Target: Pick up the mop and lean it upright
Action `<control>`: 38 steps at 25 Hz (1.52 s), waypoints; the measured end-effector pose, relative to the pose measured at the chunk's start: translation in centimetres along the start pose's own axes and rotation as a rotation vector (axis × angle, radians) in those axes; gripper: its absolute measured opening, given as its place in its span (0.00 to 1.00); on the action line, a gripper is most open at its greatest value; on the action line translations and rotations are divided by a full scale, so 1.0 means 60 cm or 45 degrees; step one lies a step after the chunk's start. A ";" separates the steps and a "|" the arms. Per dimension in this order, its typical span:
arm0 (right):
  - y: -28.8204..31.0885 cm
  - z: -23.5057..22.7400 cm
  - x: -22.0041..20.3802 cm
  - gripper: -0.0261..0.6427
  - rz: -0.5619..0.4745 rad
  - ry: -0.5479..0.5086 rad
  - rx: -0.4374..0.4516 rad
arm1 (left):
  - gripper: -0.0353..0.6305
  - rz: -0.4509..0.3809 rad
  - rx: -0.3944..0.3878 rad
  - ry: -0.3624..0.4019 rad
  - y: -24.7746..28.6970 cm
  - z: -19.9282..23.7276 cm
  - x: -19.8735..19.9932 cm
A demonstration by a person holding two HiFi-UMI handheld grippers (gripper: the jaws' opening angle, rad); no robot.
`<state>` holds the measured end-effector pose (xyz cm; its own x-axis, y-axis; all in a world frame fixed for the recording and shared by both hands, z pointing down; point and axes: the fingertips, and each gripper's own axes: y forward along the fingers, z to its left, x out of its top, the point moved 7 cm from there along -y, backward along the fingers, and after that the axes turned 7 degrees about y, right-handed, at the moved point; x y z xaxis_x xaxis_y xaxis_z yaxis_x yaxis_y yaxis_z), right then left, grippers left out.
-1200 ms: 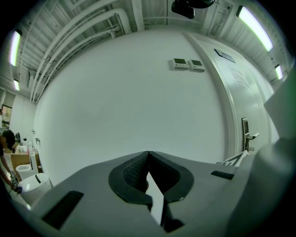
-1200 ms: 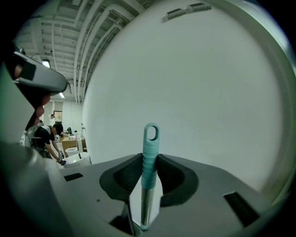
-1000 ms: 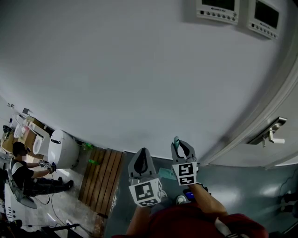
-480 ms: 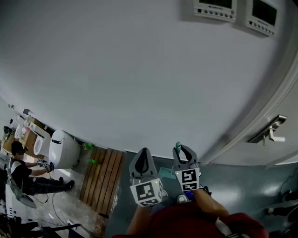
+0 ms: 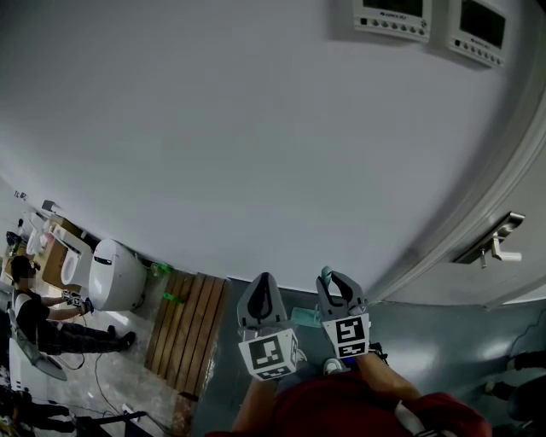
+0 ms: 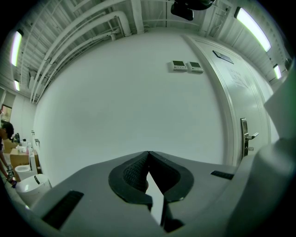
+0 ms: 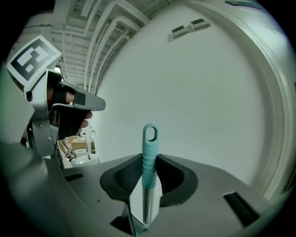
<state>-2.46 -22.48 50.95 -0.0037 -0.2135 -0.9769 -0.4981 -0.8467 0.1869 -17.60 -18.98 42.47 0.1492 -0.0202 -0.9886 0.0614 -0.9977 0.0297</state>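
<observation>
Right gripper view: the right gripper (image 7: 149, 163), jaws just closing further, clamps the mop handle (image 7: 149, 141), teal loop pointing to twelve o'clock, against the white wall (image 7: 212, 92). The left gripper (image 6: 148, 154) is closed and empty.

Straight ahead of the jaws, a bare white wall (image 5: 256, 128). High up to their right, two panels (image 5: 397, 17); lower right, a door handle (image 5: 495, 243). Left of them, wood slats (image 5: 183, 329), toilet (image 5: 115, 275), then a seated person (image 5: 34, 320).

Cool ceiling strip lights (image 6: 253, 28), fisheye-warped edges
</observation>
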 end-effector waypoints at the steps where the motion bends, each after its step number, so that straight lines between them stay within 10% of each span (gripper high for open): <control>1: -0.005 0.002 0.009 0.20 -0.014 -0.007 0.004 | 0.07 -0.005 0.001 0.003 0.000 0.000 0.002; 15: -0.062 0.011 0.185 0.20 -0.352 -0.081 0.013 | 0.07 -0.080 0.018 0.008 -0.008 -0.005 0.037; 38: -0.066 0.007 0.185 0.20 -0.300 -0.028 -0.004 | 0.07 -0.087 0.010 -0.018 -0.015 0.000 0.049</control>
<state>-0.91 -21.28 39.31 0.0938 0.0011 -0.9956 -0.4848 -0.8734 -0.0466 -17.20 -18.13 39.54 0.1306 0.0473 -0.9903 0.0634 -0.9972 -0.0393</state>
